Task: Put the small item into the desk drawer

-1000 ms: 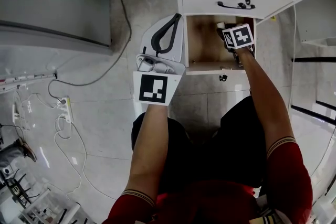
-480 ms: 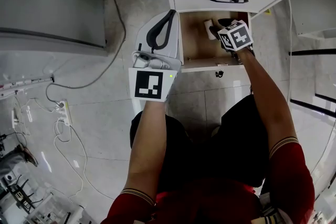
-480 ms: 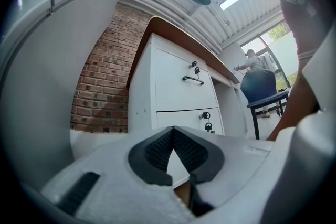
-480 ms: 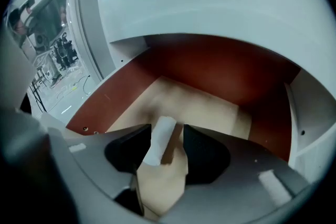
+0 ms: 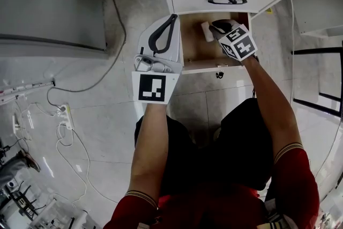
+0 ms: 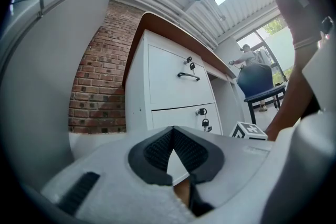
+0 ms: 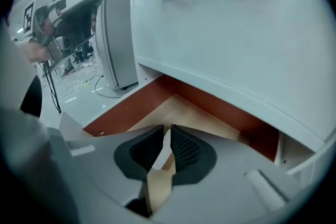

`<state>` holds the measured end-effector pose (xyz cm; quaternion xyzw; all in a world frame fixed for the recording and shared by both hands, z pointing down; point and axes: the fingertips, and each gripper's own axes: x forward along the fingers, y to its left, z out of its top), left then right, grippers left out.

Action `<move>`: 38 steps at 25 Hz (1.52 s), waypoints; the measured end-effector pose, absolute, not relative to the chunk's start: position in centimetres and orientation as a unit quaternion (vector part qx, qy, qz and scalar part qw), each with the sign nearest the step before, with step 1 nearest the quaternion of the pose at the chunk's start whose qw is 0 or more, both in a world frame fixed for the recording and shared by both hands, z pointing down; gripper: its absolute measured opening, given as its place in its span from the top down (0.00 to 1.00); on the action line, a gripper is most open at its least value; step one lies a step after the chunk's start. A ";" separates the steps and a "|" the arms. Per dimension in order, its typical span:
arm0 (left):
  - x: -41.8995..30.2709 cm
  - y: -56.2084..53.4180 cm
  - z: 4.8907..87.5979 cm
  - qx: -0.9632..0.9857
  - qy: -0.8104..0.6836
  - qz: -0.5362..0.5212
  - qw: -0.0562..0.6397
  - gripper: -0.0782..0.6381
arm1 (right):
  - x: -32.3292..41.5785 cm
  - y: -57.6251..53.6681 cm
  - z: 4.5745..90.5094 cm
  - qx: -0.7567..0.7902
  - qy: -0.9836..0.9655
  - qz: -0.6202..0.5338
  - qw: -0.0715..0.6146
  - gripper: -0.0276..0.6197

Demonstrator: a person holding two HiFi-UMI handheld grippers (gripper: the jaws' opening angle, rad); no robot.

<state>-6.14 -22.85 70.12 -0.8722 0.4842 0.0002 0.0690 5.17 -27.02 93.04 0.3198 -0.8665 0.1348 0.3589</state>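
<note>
Seems the white item is left in the drawer, so the right claw above has just been closing, empty, slit-wide.

Wooden drawer carries one small white item.

Left tongs held level, jaws together, right tongs angled down, jaws just closing to a slit, nothing between them

Head and right gripper views share drawer.
</note>
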 end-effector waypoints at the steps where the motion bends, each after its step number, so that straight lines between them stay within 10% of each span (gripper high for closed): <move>1: -6.1 -22.8 70.0 -0.873 0.484 0.000 0.064 0.88 | 5.1 -27.0 92.2 0.324 -0.868 0.129 0.355 0.90; 14: -6.9 -17.5 61.9 -0.879 0.475 -0.045 -0.022 0.88 | 3.6 -20.4 71.1 0.314 -0.911 0.071 0.256 0.94; 38: -3.4 -5.5 20.1 -0.911 0.409 -0.050 0.001 0.88 | 5.8 -5.8 19.7 0.352 -0.933 0.070 0.027 0.94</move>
